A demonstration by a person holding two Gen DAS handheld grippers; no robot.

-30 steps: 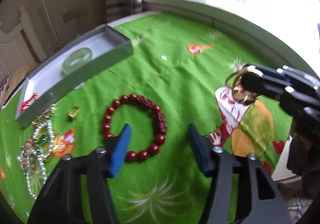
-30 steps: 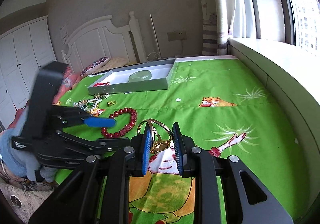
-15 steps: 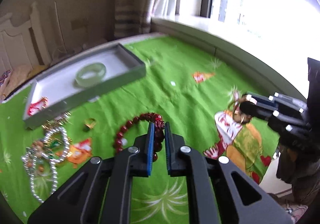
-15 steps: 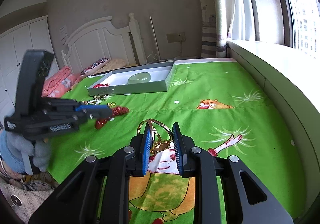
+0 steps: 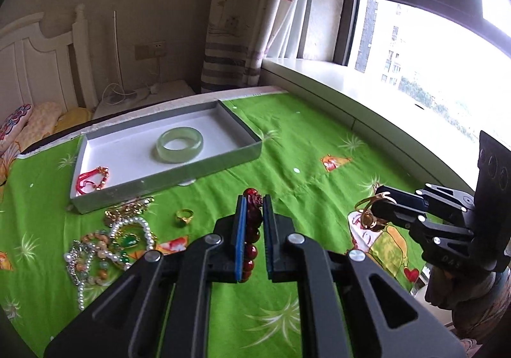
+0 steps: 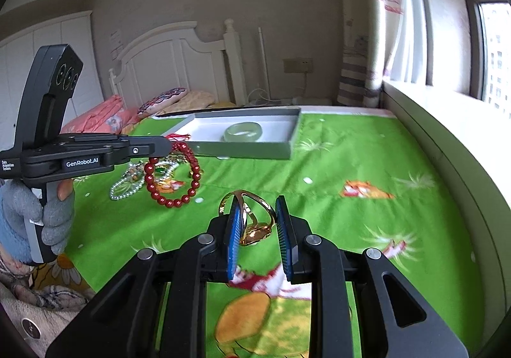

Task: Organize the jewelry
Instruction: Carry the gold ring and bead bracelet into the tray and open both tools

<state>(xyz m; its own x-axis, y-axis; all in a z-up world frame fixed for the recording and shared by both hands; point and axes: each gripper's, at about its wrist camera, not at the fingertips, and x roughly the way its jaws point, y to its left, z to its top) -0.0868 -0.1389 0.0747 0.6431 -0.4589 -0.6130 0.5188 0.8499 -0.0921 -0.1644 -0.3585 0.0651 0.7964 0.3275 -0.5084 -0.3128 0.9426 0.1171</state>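
Note:
My left gripper [image 5: 254,208] is shut on a red bead bracelet [image 5: 252,230] and holds it lifted above the green cloth; in the right wrist view the bracelet [image 6: 174,181] hangs from it. My right gripper [image 6: 257,211] is shut on a gold bangle [image 6: 255,224], also seen in the left wrist view [image 5: 367,214]. The grey tray [image 5: 223,163] lies ahead with a jade bangle [image 5: 179,144] and a red string bracelet [image 5: 92,179] inside.
A pile of pearl and bead necklaces [image 5: 105,240] and a gold ring [image 5: 184,216] lie on the green cloth [image 5: 303,147] in front of the tray. A window sill [image 5: 367,93] runs along the right. Pillows [image 6: 159,106] and a headboard stand beyond the tray.
My left gripper closed on the red bead bracelet and lifted it off the cloth toward the tray. The right gripper kept holding the gold bangle, nearly still.

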